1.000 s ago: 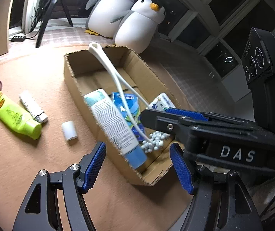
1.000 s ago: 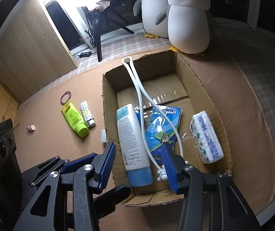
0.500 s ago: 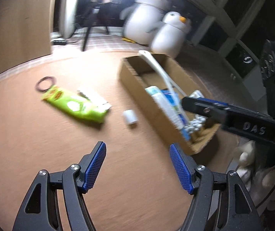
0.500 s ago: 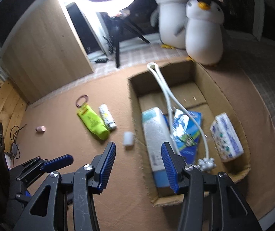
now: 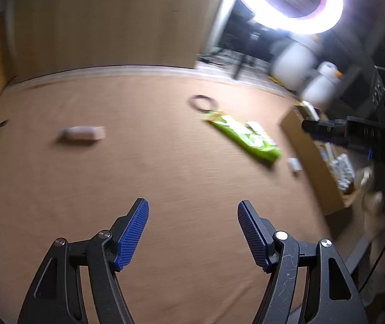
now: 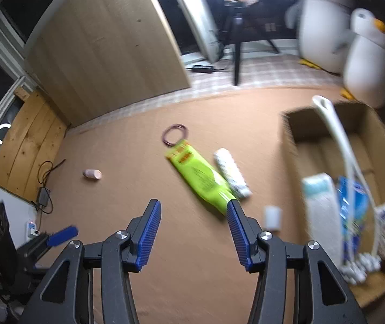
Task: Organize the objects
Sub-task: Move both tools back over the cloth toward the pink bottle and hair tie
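Both grippers are spread wide and hold nothing: your left gripper (image 5: pixel 193 232) and your right gripper (image 6: pixel 193 233) hang above bare brown table, with the loose things ahead of them. What your next move turns on, as I judge it, is the green tube (image 6: pixel 200 178). From the right gripper it lies just ahead and slightly right, its capped end almost at the right fingertip, its long axis running from near-right to far-left, toward the hair tie (image 6: pixel 174 134) touching its far end. From the left gripper the same tube (image 5: pixel 243 137) sits well off to the right and farther ahead, so your right hand is the nearer one. A white patterned tube (image 6: pixel 231 172) lies along the green one's right side, touching or nearly so; motion blur hides which. A small white cap (image 6: pixel 272 217) sits between them and the cardboard box (image 6: pixel 289 137) toward the table's right edge, already holding several items. The small pink piece (image 5: pixel 81 132) lies alone, far left.
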`<state>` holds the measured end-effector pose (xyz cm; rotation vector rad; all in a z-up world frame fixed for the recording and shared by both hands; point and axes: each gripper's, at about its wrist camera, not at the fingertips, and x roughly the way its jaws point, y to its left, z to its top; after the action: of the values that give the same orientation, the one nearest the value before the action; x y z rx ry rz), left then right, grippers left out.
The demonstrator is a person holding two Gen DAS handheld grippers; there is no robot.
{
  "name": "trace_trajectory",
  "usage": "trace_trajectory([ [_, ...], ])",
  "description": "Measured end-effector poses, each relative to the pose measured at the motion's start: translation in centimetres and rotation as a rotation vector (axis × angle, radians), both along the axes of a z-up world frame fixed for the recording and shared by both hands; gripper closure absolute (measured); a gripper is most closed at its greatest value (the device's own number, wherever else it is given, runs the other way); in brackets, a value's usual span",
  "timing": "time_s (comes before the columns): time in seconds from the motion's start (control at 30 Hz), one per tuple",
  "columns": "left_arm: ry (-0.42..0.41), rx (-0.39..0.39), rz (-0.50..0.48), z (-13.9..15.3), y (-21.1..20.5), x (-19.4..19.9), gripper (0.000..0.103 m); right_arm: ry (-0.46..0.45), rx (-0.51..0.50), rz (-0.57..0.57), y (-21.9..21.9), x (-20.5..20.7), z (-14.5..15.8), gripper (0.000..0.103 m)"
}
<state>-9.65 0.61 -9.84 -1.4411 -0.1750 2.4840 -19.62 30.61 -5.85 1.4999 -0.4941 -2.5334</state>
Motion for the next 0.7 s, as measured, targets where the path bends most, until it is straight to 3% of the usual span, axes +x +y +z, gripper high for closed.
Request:
trace_trajectory([
  [0.2, 0.000, -0.025, 0.127, -0.3, -7.2, 1.5, 0.031, -0.048, -0.017, 0.081, -4.0, -6.9, -1.9, 0.056],
  [0.43, -0.024, -0.023, 0.226, -1.2, -13.4, 3.7, 0.031, -0.121, -0.031, 0.092, -7.2, -14.5, -5.9, 0.056],
  [0.7, -0.039, -0.005, 0.292, -2.1, -17.5, 4.5, 0.031, -0.187, 0.014, 0.062, -8.6, -18.1, -8.9, 0.056],
])
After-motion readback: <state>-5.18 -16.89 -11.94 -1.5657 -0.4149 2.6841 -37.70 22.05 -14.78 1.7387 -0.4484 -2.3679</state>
